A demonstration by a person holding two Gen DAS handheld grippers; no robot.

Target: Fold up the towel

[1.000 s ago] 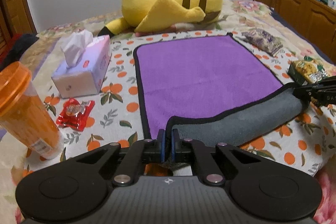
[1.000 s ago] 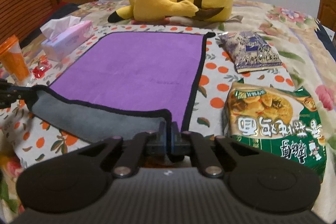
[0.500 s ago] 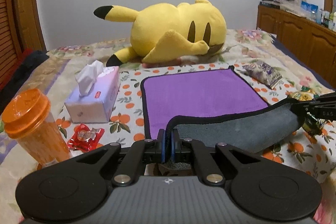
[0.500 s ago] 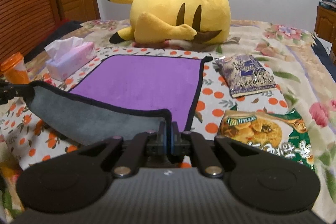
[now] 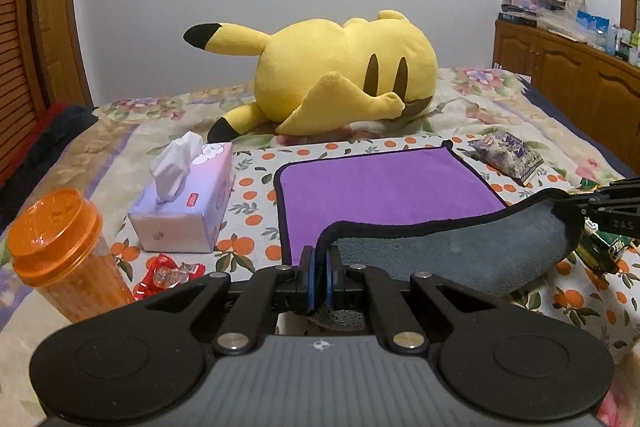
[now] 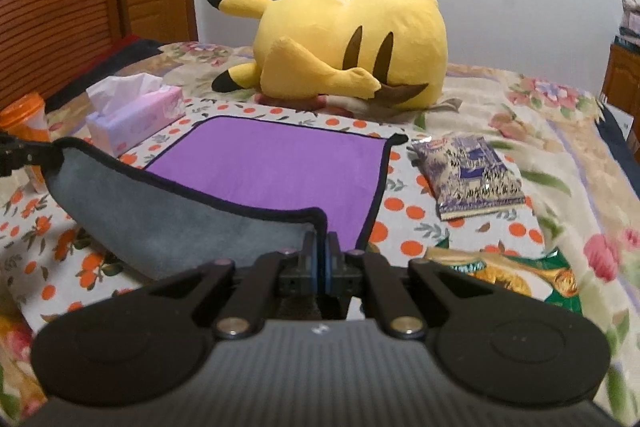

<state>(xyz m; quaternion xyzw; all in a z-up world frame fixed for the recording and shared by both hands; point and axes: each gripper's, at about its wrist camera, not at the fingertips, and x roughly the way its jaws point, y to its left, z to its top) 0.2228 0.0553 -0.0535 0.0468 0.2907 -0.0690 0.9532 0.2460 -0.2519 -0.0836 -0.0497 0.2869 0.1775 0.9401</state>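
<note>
A purple towel [image 5: 384, 187] with a black hem and grey underside lies on the bed; it also shows in the right wrist view [image 6: 272, 163]. My left gripper [image 5: 320, 259] is shut on the towel's near left corner. My right gripper [image 6: 321, 247] is shut on the near right corner. Both hold the near edge lifted above the bed, so the grey underside [image 5: 460, 255] faces me and sags between them. The right gripper also shows at the right edge of the left wrist view [image 5: 600, 207]. The far half lies flat.
A big yellow plush [image 5: 344, 75] lies behind the towel. A tissue box [image 5: 188, 203], an orange-lidded cup [image 5: 60, 251] and a red wrapper [image 5: 168, 275] sit left. A purple snack bag [image 6: 468, 179] and a green snack bag [image 6: 516, 279] lie right. Wooden cabinets [image 5: 568, 83] stand far right.
Both grippers have risen with the towel's near corners, lifting the near edge higher off the bed. More of the grey underside hangs free.
</note>
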